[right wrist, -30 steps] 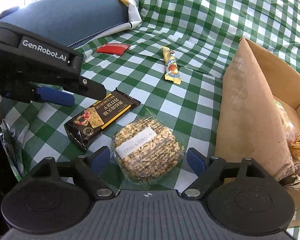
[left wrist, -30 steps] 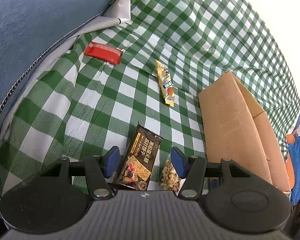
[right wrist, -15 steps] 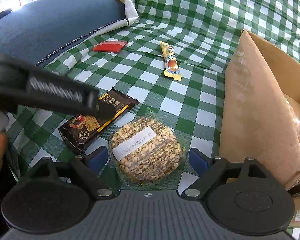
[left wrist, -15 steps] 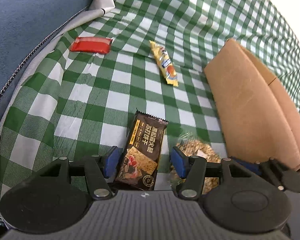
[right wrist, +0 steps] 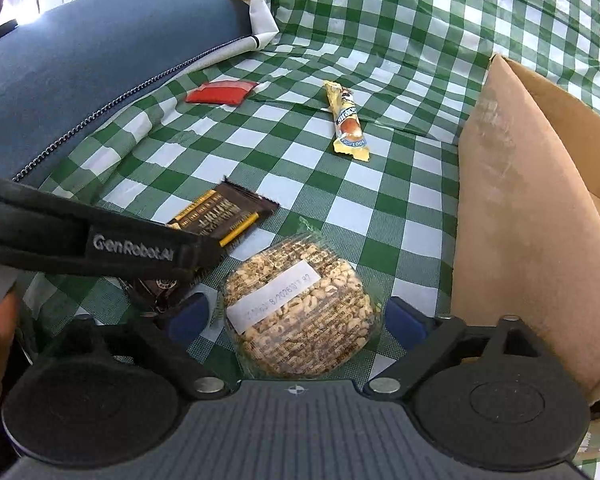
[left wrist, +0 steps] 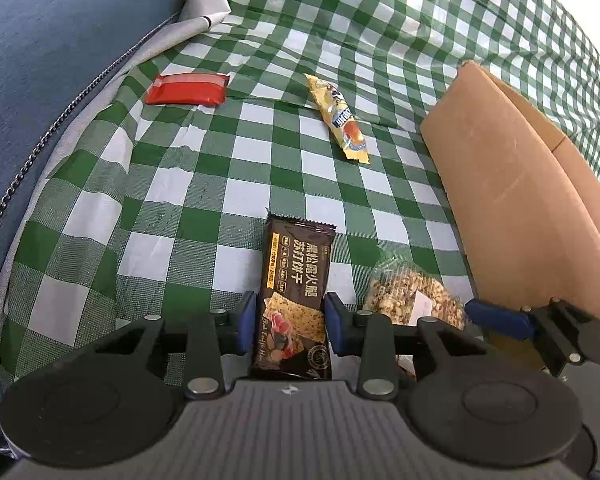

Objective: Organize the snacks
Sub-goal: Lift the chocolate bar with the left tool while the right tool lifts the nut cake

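A dark brown cracker packet [left wrist: 294, 292] lies on the green checked cloth, and my left gripper [left wrist: 290, 322] has closed on its near end, pads touching both sides. The packet also shows in the right wrist view [right wrist: 224, 216], partly hidden by the left gripper body. A round puffed-grain cake in clear wrap [right wrist: 300, 308] lies between the wide-open fingers of my right gripper [right wrist: 296, 322]; the pads stand apart from it. It also shows in the left wrist view [left wrist: 410, 298]. A yellow snack stick [left wrist: 338, 118] and a red packet [left wrist: 188, 89] lie farther back.
An open cardboard box [right wrist: 540, 200] stands at the right with its flap raised toward me. A blue cushion with a zipper [left wrist: 52, 60] borders the cloth [left wrist: 236, 184] at the left. The right gripper's blue pad [left wrist: 496, 314] shows in the left wrist view.
My left gripper has moved forward over the dark packet and its fingers have closed in onto the packet's sides. My right gripper has edged forward around the grain cake and stays open.
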### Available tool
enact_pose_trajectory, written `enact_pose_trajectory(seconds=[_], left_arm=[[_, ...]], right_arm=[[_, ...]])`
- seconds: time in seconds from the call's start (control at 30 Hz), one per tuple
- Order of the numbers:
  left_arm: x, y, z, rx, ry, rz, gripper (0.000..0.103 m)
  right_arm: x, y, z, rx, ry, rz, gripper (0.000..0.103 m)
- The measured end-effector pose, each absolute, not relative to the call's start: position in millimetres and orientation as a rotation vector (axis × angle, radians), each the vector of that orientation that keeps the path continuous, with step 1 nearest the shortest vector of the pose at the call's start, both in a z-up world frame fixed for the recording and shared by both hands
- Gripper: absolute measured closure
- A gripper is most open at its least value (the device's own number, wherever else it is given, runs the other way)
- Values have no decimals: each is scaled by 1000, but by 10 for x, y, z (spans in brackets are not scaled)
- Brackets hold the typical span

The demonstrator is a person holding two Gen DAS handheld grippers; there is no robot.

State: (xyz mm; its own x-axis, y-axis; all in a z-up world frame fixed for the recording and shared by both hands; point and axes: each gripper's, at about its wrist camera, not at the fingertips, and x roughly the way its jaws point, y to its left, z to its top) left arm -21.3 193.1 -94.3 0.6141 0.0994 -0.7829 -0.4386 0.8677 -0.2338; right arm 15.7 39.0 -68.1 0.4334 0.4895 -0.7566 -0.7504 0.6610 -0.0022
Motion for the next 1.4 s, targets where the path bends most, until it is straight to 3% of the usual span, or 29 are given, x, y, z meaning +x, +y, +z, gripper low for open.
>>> enact_pose_trajectory(seconds=[0.27,0.73,1.1,1.23,1.4], left_arm=[[-310,2021,-888,-493,825,377,66],[-241,1990,-944,-469,846,390,62],[-284,2050,-908,-500,815,392,68],[-324,2026,-859,-510,797,378,79],[-361,2009,-828,-519,795,365,81]], right_arm=[[86,358,-640,-392,753,787,21],[115,361,-669,-421,772,766,20],[39,321,-606,-441,710,768,21],[-5,283,-533,-444,674,769,21],[-60,245,-431,-446,640,768,21]])
